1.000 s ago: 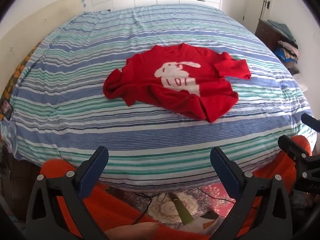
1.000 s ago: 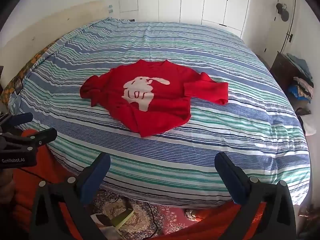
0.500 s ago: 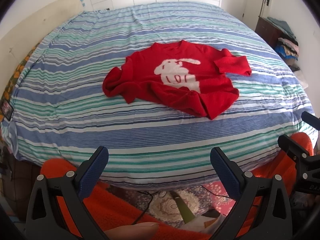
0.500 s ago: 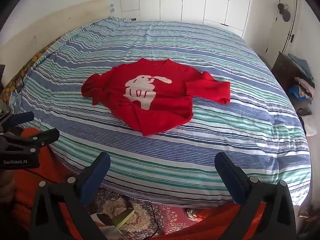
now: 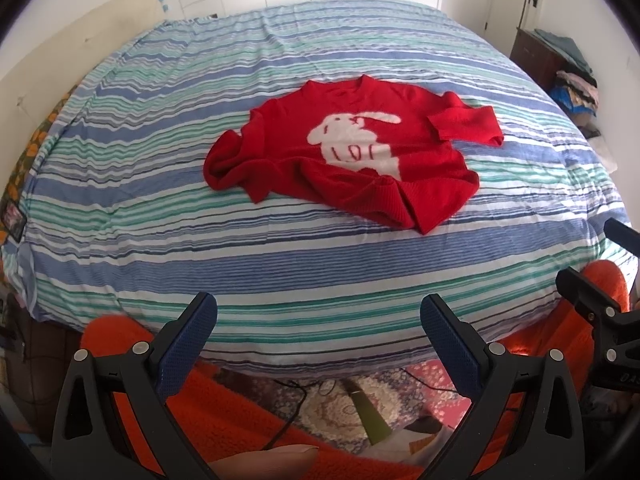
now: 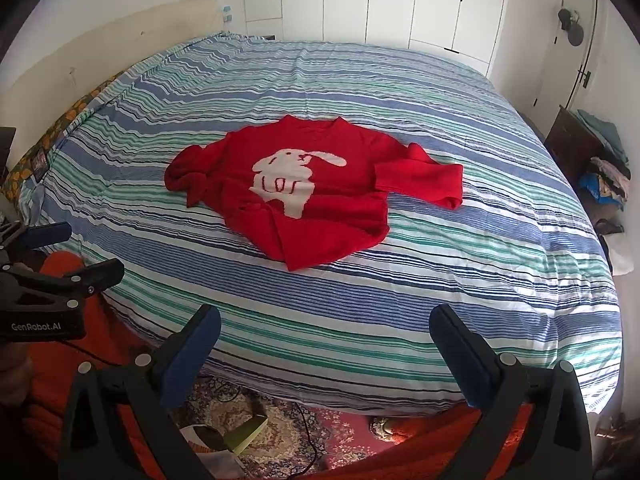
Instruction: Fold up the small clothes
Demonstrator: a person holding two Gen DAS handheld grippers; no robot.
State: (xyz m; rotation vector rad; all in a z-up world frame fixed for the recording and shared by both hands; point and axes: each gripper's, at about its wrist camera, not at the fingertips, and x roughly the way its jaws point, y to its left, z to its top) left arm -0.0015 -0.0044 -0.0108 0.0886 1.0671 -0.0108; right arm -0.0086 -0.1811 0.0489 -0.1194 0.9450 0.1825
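A red sweater with a white rabbit design lies crumpled near the middle of a bed covered in blue, green and white stripes, one sleeve bunched at its side, the other folded across its body. Both tools hang over the near edge of the bed, well short of the sweater: the left gripper with its blue-padded fingers spread wide and holding nothing, the right gripper likewise spread and empty. A patterned rug covers the floor below.
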